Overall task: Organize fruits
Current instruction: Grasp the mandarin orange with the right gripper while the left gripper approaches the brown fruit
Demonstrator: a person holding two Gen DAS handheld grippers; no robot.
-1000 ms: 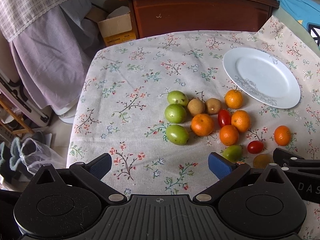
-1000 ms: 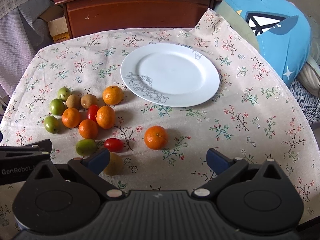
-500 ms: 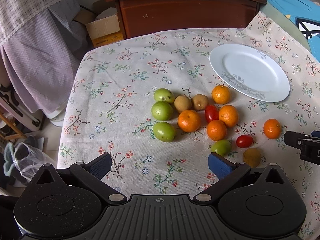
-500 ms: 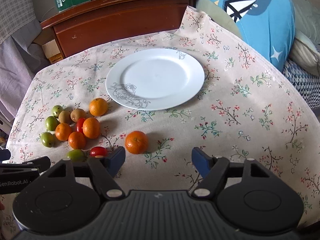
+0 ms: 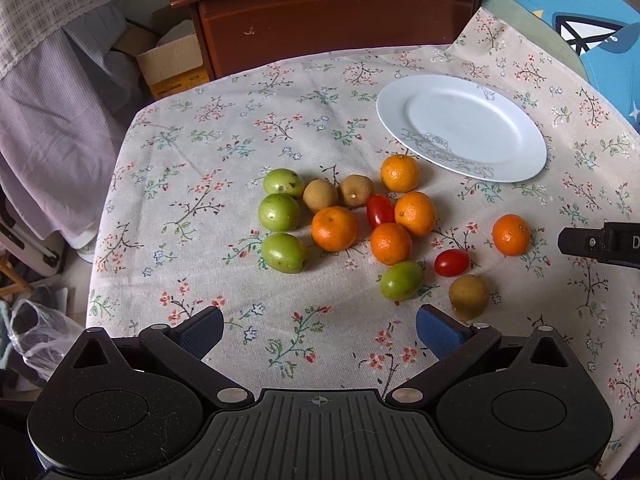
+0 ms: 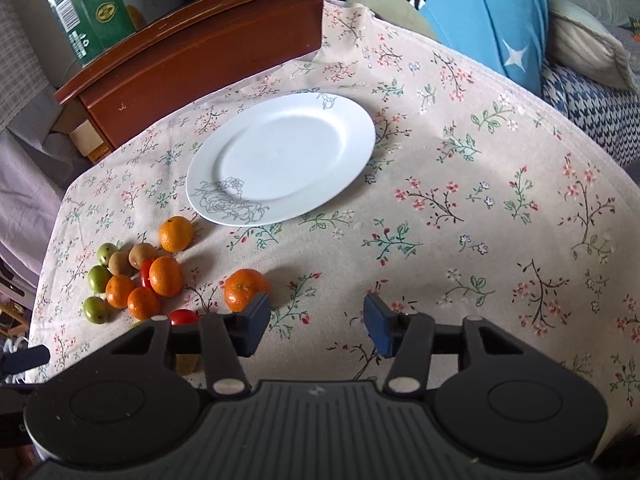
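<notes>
no brand reads clearly on the green carton [image 6: 86, 12] atop the wooden dresser [image 5: 332, 16]. a glossy white plate [image 5: 460, 126] with a grey rose print sits bare on the floral cloth surface [image 5: 224, 152]. round oranges [image 5: 334, 228], green fruits [image 5: 279, 212] and red tomatoes cluster beside it. left gripper [image 5: 319, 326] jaws wide, right gripper [image 6: 316, 326] jaws narrower, both holding nothing.
</notes>
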